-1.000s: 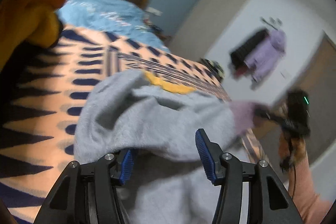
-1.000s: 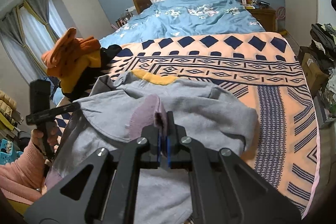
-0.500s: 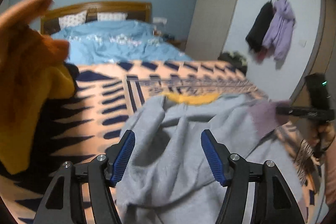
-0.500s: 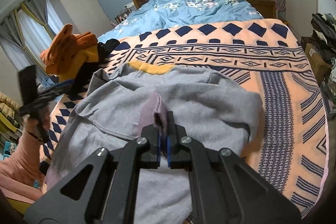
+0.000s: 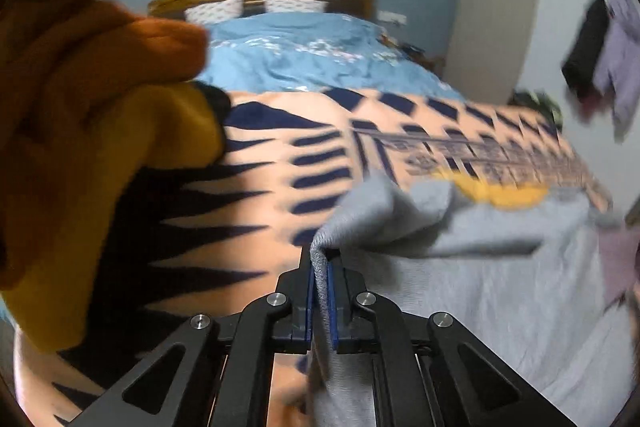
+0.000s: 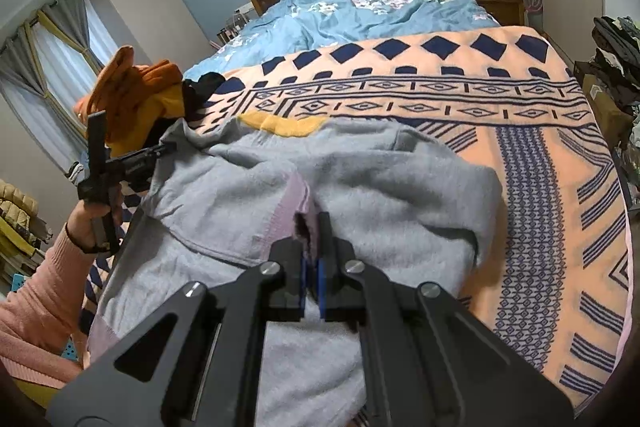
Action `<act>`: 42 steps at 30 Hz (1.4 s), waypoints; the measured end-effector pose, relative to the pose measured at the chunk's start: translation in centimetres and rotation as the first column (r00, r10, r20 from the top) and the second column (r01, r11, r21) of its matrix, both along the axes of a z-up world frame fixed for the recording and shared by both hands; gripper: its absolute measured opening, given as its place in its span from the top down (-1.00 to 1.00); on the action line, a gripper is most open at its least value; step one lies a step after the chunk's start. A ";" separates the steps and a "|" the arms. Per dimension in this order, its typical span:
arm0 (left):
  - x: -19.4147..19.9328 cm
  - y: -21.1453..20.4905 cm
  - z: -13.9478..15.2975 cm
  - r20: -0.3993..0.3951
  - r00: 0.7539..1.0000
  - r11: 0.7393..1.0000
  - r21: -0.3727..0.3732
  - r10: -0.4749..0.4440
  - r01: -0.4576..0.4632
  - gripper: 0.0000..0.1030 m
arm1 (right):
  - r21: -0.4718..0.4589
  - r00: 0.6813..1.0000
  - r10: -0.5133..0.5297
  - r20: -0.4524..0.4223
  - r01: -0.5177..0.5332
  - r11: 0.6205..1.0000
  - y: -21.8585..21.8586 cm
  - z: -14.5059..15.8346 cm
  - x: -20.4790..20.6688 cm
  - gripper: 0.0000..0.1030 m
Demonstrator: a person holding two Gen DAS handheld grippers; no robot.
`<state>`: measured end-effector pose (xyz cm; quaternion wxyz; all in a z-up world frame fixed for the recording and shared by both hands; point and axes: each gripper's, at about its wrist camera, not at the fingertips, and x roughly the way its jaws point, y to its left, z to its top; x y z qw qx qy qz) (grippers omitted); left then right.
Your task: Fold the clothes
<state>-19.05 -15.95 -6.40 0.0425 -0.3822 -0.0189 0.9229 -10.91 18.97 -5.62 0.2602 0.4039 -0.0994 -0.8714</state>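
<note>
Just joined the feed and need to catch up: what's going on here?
A person is folding a grey sweater spread on the patterned blanket at the foot of a bed. The left gripper has just closed on a grey fold at the sweater's edge; the right gripper is shut on its mauve cuff. Orange clothes lie piled beside it.

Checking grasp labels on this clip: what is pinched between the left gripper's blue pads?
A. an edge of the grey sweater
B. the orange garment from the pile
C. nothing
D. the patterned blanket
A: in the left wrist view the left gripper has its jaws shut on a fold of the grey sweater, which runs up out of the pads.
</note>
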 end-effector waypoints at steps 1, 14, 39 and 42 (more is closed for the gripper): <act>-0.2 -0.6 0.2 -0.001 1.000 1.000 0.011 0.016 -0.016 0.92 | -0.005 1.000 0.003 -0.006 -0.003 1.000 0.0 0.2 0.0 0.90; -1.0 -3.0 -1.7 0.045 0.995 0.995 0.046 0.089 -0.091 0.92 | -0.003 1.000 -0.001 -0.007 0.001 1.000 -0.5 0.1 -1.5 0.90; 6.0 -3.1 0.2 0.009 0.994 0.965 0.238 -0.113 0.108 -0.29 | 0.007 0.987 -0.095 0.130 0.095 0.995 0.8 -4.4 -3.0 0.56; 8.4 -2.7 0.2 0.008 0.988 0.960 0.238 -0.152 0.145 -0.29 | 0.026 0.984 -0.122 0.127 0.119 0.993 1.2 -4.5 -2.4 0.42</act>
